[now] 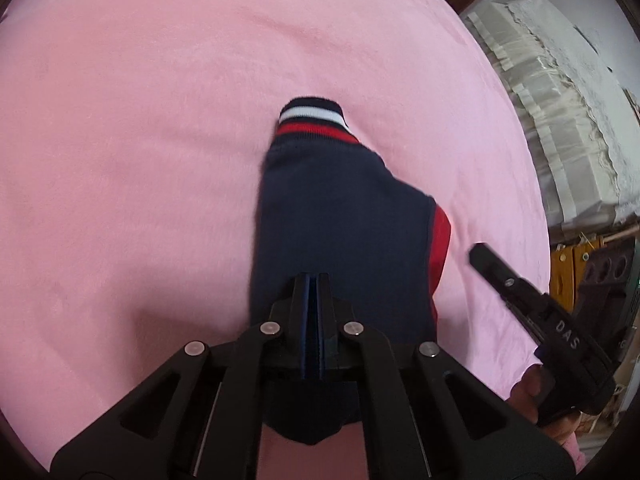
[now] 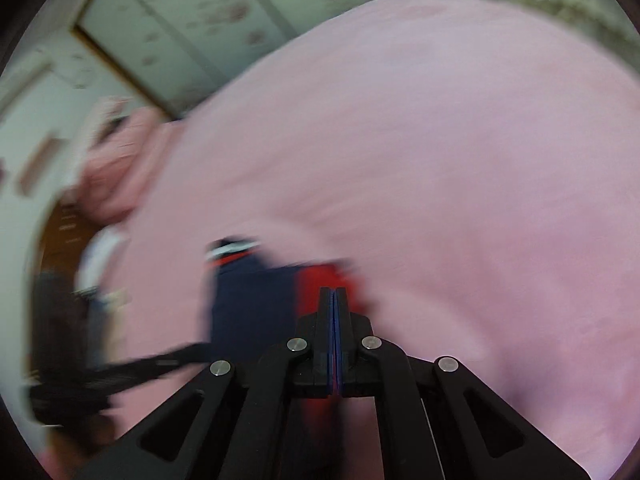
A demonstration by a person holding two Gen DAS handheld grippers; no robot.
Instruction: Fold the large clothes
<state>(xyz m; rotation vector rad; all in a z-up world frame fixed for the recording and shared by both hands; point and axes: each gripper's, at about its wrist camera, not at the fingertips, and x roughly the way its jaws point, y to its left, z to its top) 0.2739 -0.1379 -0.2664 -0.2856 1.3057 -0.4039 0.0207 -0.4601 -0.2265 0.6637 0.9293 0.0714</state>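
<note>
A navy garment [image 1: 340, 224] with red side panels and a navy, white and red striped cuff [image 1: 312, 118] lies on the pink bedspread [image 1: 140, 140]. My left gripper [image 1: 313, 280] is shut on the navy cloth at its near end. My right gripper [image 2: 335, 294] is shut, its tips over the garment's red part [image 2: 316, 288]; whether it pinches cloth is unclear in the blurred right wrist view. The right gripper also shows in the left wrist view [image 1: 486, 258], beside the garment's right edge. The navy part [image 2: 248, 304] shows left of the right gripper.
The pink bedspread [image 2: 440, 140] fills both views. A lace-covered piece of furniture [image 1: 560, 112] stands past the bed's right edge. A patterned wardrobe [image 2: 192, 12] and a pink pillow [image 2: 116, 168] lie beyond the bed's far left.
</note>
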